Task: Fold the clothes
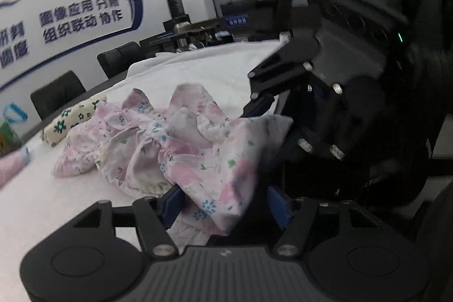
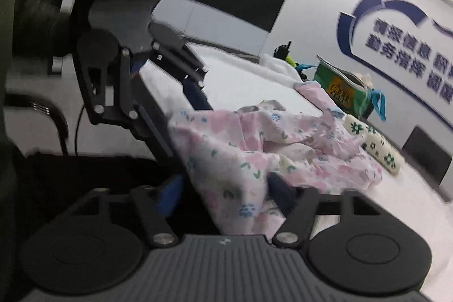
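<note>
The landmark here is the pink floral garment (image 1: 181, 149), lying crumpled on the white-covered counter (image 1: 56, 205).

Nearest in the left wrist view, the left hand-held gripper (image 1: 223, 205) straddles the near edge of the garment: a fold of the fabric lies between its blue pads (image 1: 172, 203), which stand apart with a gap showing beside the cloth, so the jaws are open around it and not pressing. In the right wrist view the right hand-held gripper (image 2: 223, 194) sits at another edge of the same garment (image 2: 254, 149); cloth drapes between its two fingers and over the right one, hiding the contact, so I cannot tell whether it pinches the fabric or merely surrounds it.

Each gripper appears in the other's camera, close beside the garment: the right one at the garment's right side in the left view, the left one at its left side in the right view.

Just beyond the garment lies a folded cream cloth with dark green flowers (image 1: 73, 118), touching or nearly touching its far edge. Farther off stand a green bag (image 2: 342, 92) and dark chairs (image 1: 56, 98) at the counter's far side, then a wall with blue lettering (image 1: 82, 19).
</note>
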Demonstrator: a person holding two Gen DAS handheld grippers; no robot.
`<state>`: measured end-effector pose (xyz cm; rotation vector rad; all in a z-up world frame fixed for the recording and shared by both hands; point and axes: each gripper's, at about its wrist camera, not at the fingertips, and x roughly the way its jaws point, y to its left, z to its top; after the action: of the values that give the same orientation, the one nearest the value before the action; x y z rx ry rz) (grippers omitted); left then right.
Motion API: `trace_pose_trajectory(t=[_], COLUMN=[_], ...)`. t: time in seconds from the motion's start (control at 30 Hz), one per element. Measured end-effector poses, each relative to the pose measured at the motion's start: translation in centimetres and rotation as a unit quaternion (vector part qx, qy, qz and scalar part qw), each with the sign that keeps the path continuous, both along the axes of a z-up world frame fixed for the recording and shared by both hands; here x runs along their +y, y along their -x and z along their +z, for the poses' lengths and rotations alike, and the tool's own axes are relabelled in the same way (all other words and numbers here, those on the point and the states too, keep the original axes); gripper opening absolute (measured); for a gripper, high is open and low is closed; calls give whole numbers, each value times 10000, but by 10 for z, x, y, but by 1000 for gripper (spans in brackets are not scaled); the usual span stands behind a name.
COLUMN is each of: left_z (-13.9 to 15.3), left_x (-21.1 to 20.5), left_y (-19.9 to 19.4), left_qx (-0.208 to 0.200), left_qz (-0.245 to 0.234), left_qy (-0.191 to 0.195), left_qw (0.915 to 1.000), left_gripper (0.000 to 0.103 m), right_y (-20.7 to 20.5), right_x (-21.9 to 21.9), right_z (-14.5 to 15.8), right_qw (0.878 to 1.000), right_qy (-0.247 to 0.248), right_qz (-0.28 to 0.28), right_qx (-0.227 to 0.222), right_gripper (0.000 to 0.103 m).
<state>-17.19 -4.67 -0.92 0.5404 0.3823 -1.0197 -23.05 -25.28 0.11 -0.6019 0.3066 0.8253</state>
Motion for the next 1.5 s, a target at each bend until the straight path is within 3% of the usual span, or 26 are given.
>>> trace_pose_trajectory(t=[0.03,0.1,0.17,0.23,0.37,0.53,0.73,0.83,0.93,1.0,1.07,1.13,1.2,1.3,1.37,1.43,1.5], left_z=[-2,-3,-6,-10,-11,-3,-16,-13,-10,-13,-21,-28,-30,-31,-24,-15,-8], left_x=[0,3,4,1,-3,2,-14,-20,-16,-16,-18,-23,-26,-36,-39,-39,-38], left_y=[2,6,8,8,6,16,35,26,23,31,42,44,38,25,11,-4,-17], left_qx=[-72,-314,-608,-934,-1170,-1590,-2649,-2262,-1945,-2284,-2992,-3409,-3206,-2763,-2152,-1444,-921], left_qz=[-45,-124,-156,-153,46,286,47,473,1031,1061,722,502,-29,-356,-520,-582,-522], left_qy=[-28,15,62,112,272,439,87,-154,43,154,66,-45,-6,98,264,482,707], left_qw=[10000,9994,9980,9955,9927,9859,9642,9728,9755,9676,9514,9388,9472,9604,9748,9866,9919], left_gripper=[63,63,64,65,65,75,81,81,81,84,86,89,90,84,48,30,23], right_y=[-3,-7,-10,-14,-23,-23,-27,-29,-25,-24,-25,-26,-26,-25,-26,-27,-28], right_x=[0,-5,-11,-20,-43,-48,-47,-51,-53,-53,-51,-50,-50,-52,-57,-60,-62], right_z=[1,10,19,30,46,47,46,46,46,46,46,46,47,49,50,52,53], right_qw=[10000,9994,9981,9955,9845,9798,9775,9775,9783,9781,9775,9773,9775,9768,9744,9721,9715], right_qy=[13,-73,-164,-449,-1090,-996,-796,-791,-827,-852,-837,-820,-806,-850,-975,-1102,-1226], right_qz=[61,238,413,535,807,1007,1166,1066,1034,1061,1103,1114,1138,1184,1210,1227,1184], right_qx=[41,240,438,640,1114,1412,1570,1637,1595,1577,1592,1602,1581,1568,1626,1668,1650], right_gripper=[34,12,7,6,5,5,6,6,6,6,6,6,6,6,6,6,6])
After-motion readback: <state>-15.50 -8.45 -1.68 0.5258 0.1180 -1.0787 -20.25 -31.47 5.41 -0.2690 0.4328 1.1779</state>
